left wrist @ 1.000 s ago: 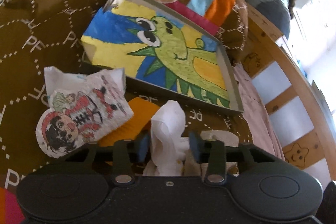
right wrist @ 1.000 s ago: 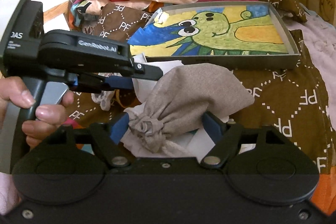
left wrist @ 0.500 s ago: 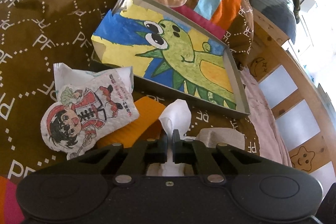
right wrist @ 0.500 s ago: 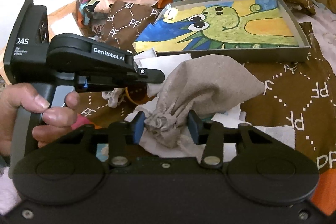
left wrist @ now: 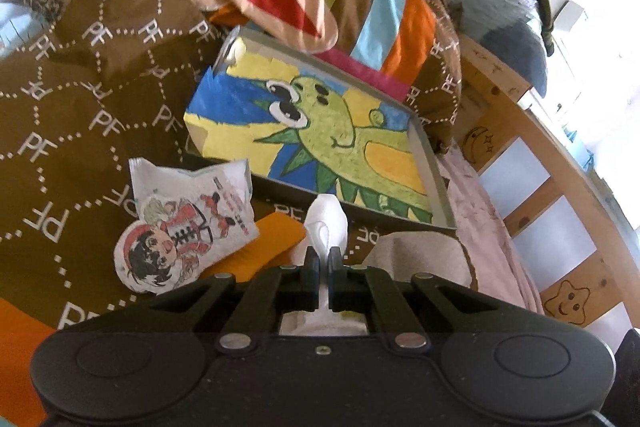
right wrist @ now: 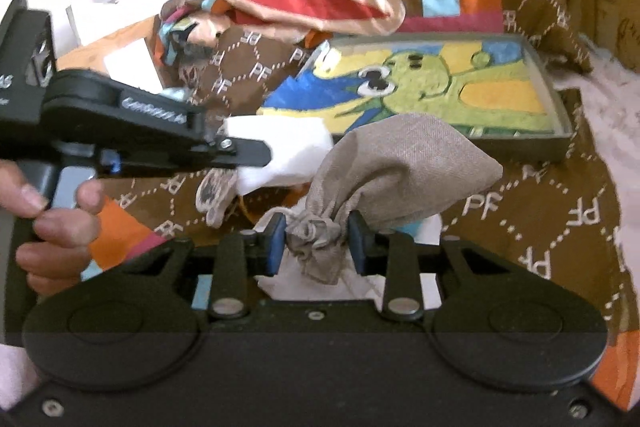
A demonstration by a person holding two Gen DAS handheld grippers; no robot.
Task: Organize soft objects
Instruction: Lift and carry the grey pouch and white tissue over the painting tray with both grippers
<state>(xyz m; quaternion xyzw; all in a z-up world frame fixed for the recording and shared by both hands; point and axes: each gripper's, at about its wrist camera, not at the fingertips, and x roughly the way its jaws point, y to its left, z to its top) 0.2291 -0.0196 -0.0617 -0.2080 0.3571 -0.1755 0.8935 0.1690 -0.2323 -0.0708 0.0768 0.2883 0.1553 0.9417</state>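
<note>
On bed, left hand-held gripper (left wrist: 323,263) pinches white tissue (left wrist: 326,223); right hand-held gripper (right wrist: 316,241) clamps beige pouch (right wrist: 396,171) at gathered neck, both raised near tray (right wrist: 556,143), likely for sorting.

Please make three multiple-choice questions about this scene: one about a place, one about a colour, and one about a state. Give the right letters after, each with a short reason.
1. Where is the dinosaur picture?
A. inside the shallow grey tray
B. under the beige pouch
C. held in the left gripper

2. What colour is the tissue in the left gripper?
A. orange
B. white
C. green

3. How do the jaws of the right gripper stand?
A. wide open, with nothing between them
B. shut on the cartoon packet
C. shut on the gathered neck of the beige pouch

Answers:
1 A: the grey tray walls frame the picture on all sides.
2 B: the tissue sticking up between the jaws is white.
3 C: the blue pads press the bunched neck of the beige pouch.
</note>
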